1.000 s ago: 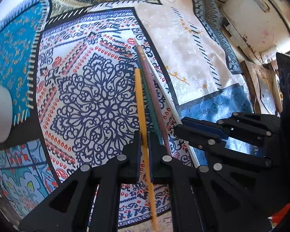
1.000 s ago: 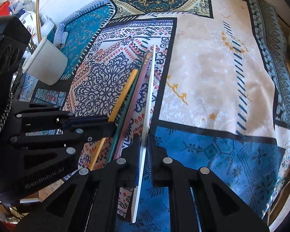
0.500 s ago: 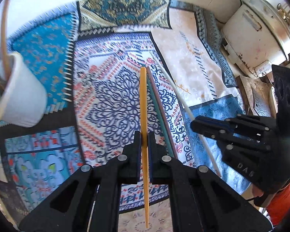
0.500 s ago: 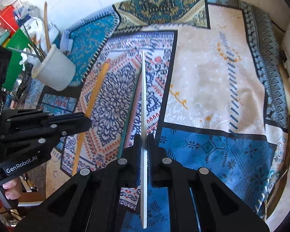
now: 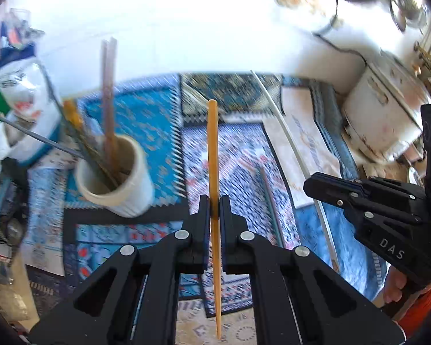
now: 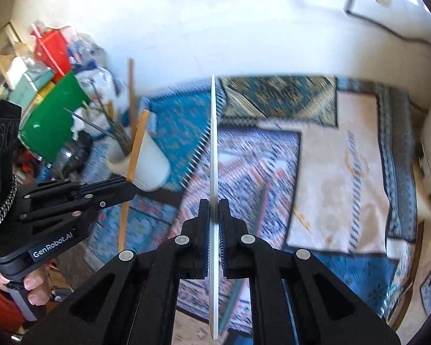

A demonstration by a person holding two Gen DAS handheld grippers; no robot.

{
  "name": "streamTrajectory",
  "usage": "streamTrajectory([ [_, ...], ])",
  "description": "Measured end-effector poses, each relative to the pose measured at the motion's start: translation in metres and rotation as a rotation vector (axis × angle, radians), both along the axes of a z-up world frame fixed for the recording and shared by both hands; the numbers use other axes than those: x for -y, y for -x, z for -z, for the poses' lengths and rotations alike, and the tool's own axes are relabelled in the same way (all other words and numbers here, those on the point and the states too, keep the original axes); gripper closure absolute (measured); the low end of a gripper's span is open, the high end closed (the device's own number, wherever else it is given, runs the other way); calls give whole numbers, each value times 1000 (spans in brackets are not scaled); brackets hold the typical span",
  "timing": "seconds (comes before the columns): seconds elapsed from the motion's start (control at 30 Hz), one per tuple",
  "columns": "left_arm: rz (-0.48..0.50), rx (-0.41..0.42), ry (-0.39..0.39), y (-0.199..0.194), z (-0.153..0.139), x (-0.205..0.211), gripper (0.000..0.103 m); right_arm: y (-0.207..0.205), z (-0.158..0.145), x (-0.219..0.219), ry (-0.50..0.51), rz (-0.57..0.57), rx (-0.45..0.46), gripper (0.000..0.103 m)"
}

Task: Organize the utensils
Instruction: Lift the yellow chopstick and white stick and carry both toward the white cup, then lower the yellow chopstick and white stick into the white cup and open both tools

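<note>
Clamping one chopstick each: left tool [image 5: 214, 210] yellow [image 5: 212, 155], right tool [image 6: 214, 210] white [image 6: 214, 149].

**Background: bright, cluttered room**

White wall [image 6: 244, 28] strongly lit, black cable [image 6: 388, 33] running across it. Patchwork patterned cloth [image 6: 330, 172] covers the surface. Left side: piled clutter with green sheet [image 6: 54, 123], red box [image 6: 50, 47]. Worn white appliance [image 5: 379, 115] at right

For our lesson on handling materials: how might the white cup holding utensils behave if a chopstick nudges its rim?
The white cup probably tips easily: tall sticks lean out above its rim, raising its balance. It rests on soft patterned cloth, so it likely rocks rather than slides.
</note>
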State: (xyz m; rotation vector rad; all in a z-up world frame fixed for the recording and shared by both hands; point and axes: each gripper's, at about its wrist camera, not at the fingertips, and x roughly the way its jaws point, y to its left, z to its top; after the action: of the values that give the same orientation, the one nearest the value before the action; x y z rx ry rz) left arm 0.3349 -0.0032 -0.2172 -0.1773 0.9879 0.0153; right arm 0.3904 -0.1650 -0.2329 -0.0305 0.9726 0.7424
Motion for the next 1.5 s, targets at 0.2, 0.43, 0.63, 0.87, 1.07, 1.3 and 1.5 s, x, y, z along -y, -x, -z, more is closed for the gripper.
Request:
streamTrajectory([
  [0.2, -87, 80, -15, 10, -28, -29, 99, -1, -25, -29, -47, -50, 67, 97],
  [0.43, -194, 160, -22, 10, -57, -66, 99, -6, -46, -66, -84, -105, 126, 97],
  [0.63, -281, 222, -42, 5, -79, -96, 99, -16, -55, -99, -135, -160, 148, 97],
  [0.87, -378, 274, -65, -7, -87, -125, 99, -37, -49, -137, -181, -199, 137, 97],
  [1.07, -492, 315, -40, -12, -81, -148, 99, -50, -35, -166, -191, -201, 135, 97],
  [1.3, -579, 329, -28, -21, -67, -171, 99, -57, -18, -177, -219, -177, 147, 97],
  [1.5, -618, 358, -32, -27, -59, -182, 99, -60, -8, -186, -257, -195, 148, 97],
])
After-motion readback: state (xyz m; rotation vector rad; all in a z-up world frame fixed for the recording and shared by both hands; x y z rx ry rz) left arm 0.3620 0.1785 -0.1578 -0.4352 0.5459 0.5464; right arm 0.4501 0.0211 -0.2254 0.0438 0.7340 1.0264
